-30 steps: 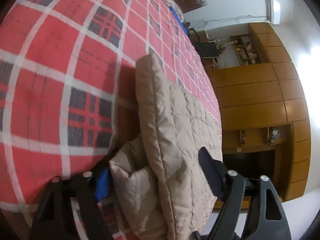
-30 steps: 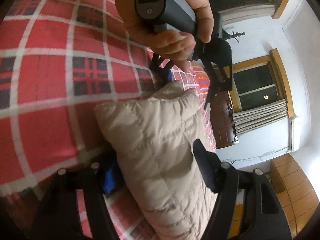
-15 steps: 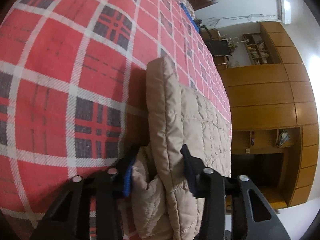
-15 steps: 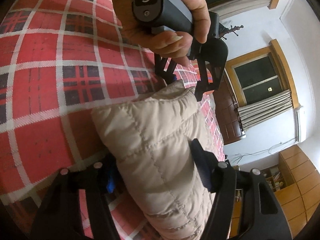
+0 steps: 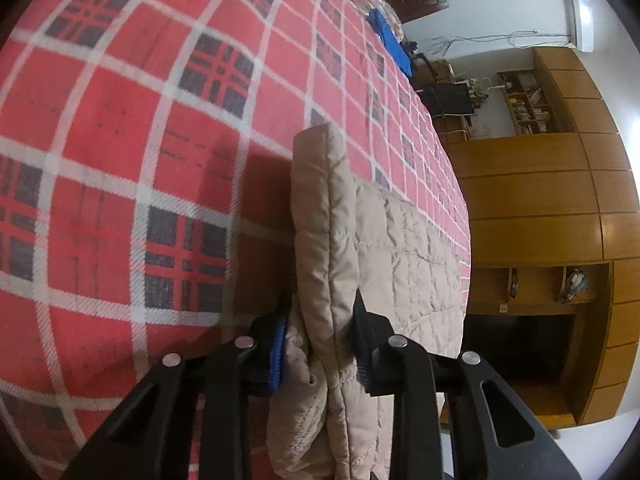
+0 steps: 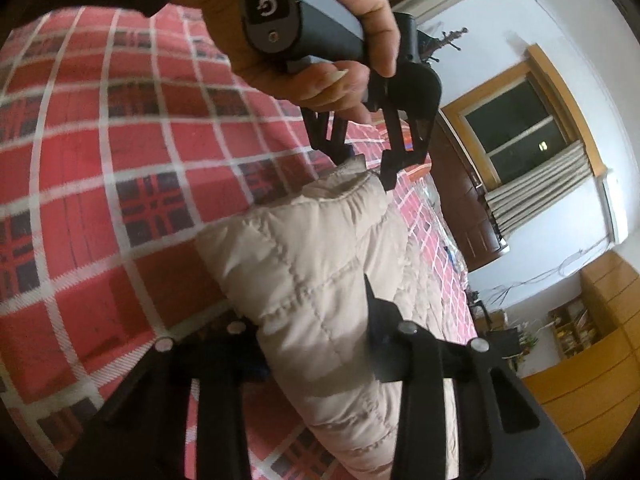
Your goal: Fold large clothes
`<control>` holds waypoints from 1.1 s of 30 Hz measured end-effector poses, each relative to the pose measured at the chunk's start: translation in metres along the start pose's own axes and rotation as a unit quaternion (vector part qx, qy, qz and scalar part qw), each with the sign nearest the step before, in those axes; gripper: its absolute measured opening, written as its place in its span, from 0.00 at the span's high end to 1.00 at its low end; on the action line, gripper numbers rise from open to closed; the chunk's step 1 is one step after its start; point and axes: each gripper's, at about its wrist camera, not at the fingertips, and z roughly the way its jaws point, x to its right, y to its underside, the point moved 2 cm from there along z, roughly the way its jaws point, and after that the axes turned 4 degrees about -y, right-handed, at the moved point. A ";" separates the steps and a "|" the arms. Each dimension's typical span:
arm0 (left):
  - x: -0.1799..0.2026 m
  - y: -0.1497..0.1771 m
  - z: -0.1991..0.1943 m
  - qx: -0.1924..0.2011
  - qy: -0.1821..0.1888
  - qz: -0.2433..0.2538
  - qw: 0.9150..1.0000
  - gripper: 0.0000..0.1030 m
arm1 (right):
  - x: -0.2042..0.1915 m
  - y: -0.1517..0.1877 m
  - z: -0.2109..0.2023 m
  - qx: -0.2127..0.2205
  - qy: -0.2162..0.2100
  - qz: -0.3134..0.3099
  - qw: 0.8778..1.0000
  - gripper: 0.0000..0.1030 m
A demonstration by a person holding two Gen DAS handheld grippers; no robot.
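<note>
The left gripper (image 5: 318, 344), a black two-finger tool with blue pads, is clamping a thick fold of the beige quilted puffer jacket (image 5: 384, 248), its fingers (image 5: 362, 340) pressing into the padding from both sides. The right gripper (image 6: 308, 336) is pinching another bunched edge of the same jacket, its black fingers (image 6: 378, 320) sinking into the quilting. In the right wrist view, a person's hand (image 6: 320, 68) is gripping the grey handle of the left gripper, whose tips are biting the far end of the fold. The jacket is lying on the red, white and dark plaid blanket (image 5: 120, 140), one folded edge standing up between the two tools while the rest is spreading flat towards the bed's edge. Wooden cabinets (image 5: 540, 208) are lining the wall beyond the bed, and a wood-framed window (image 6: 516, 128) is showing above it.
</note>
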 end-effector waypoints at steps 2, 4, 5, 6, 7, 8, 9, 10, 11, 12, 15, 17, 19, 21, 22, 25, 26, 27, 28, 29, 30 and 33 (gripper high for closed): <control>0.006 -0.002 -0.007 0.005 -0.005 0.000 1.000 0.74 | 0.006 -0.002 -0.004 0.002 -0.004 0.015 1.000 0.68; 0.014 -0.004 -0.013 0.008 -0.009 0.002 1.000 0.75 | 0.014 -0.004 -0.008 0.006 -0.007 0.034 0.999 0.69; 0.018 -0.005 -0.016 0.010 -0.011 0.004 1.000 0.76 | 0.018 -0.005 -0.010 0.008 -0.008 0.042 0.999 0.69; 0.021 -0.005 -0.018 0.011 -0.015 0.006 1.000 0.76 | 0.023 -0.006 -0.012 0.010 -0.010 0.051 0.999 0.69; 0.026 -0.006 -0.021 0.012 -0.020 0.008 1.000 0.77 | 0.025 -0.007 -0.013 0.011 -0.010 0.056 0.998 0.69; 0.030 -0.006 -0.023 0.011 -0.022 0.011 1.000 0.77 | 0.029 -0.007 -0.015 0.014 -0.010 0.062 0.998 0.69; 0.036 -0.006 -0.025 0.012 -0.027 0.015 0.999 0.78 | 0.032 -0.008 -0.017 0.016 -0.009 0.068 0.998 0.70; 0.039 -0.006 -0.026 0.012 -0.031 0.019 0.999 0.79 | 0.035 -0.009 -0.019 0.018 -0.010 0.075 0.997 0.70; 0.044 -0.006 -0.028 0.012 -0.033 0.022 0.999 0.80 | 0.036 -0.009 -0.019 0.019 -0.009 0.079 0.997 0.70; 0.047 -0.007 -0.029 0.012 -0.035 0.024 0.999 0.80 | 0.038 -0.009 -0.022 0.023 -0.008 0.083 0.996 0.70; 0.055 -0.006 -0.032 0.016 -0.039 0.030 0.999 0.82 | 0.041 -0.006 -0.025 0.030 -0.007 0.095 0.995 0.70; 0.059 -0.005 -0.034 0.019 -0.043 0.032 0.998 0.82 | 0.041 -0.005 -0.024 0.033 -0.010 0.101 0.994 0.70; 0.061 -0.005 -0.034 0.019 -0.050 0.031 0.998 0.83 | 0.040 -0.004 -0.024 0.036 -0.012 0.104 0.994 0.70; 0.062 -0.005 -0.035 0.021 -0.051 0.029 0.998 0.83 | 0.041 -0.003 -0.025 0.039 -0.014 0.108 0.993 0.71; 0.063 -0.005 -0.035 0.022 -0.053 0.029 0.998 0.83 | 0.042 -0.003 -0.026 0.040 -0.015 0.109 0.993 0.71; 0.071 -0.005 -0.036 0.024 -0.058 0.030 0.998 0.83 | 0.046 -0.002 -0.029 0.043 -0.018 0.115 0.992 0.71; 0.074 -0.004 -0.037 0.025 -0.059 0.031 0.997 0.83 | 0.047 -0.002 -0.030 0.044 -0.018 0.117 0.992 0.71; 0.077 -0.003 -0.039 0.027 -0.061 0.033 0.997 0.84 | 0.049 -0.001 -0.032 0.047 -0.018 0.120 0.992 0.71; 0.079 -0.003 -0.040 0.029 -0.061 0.033 0.997 0.84 | 0.051 -0.001 -0.033 0.048 -0.019 0.123 0.991 0.71; 0.083 -0.002 -0.042 0.031 -0.063 0.035 0.997 0.84 | 0.054 0.000 -0.035 0.050 -0.021 0.129 0.990 0.71; 0.087 -0.002 -0.043 0.032 -0.065 0.037 0.997 0.85 | 0.056 0.001 -0.037 0.052 -0.022 0.133 0.990 0.71; 0.098 -0.001 -0.046 0.036 -0.071 0.043 0.996 0.86 | 0.065 0.003 -0.043 0.059 -0.026 0.147 0.987 0.71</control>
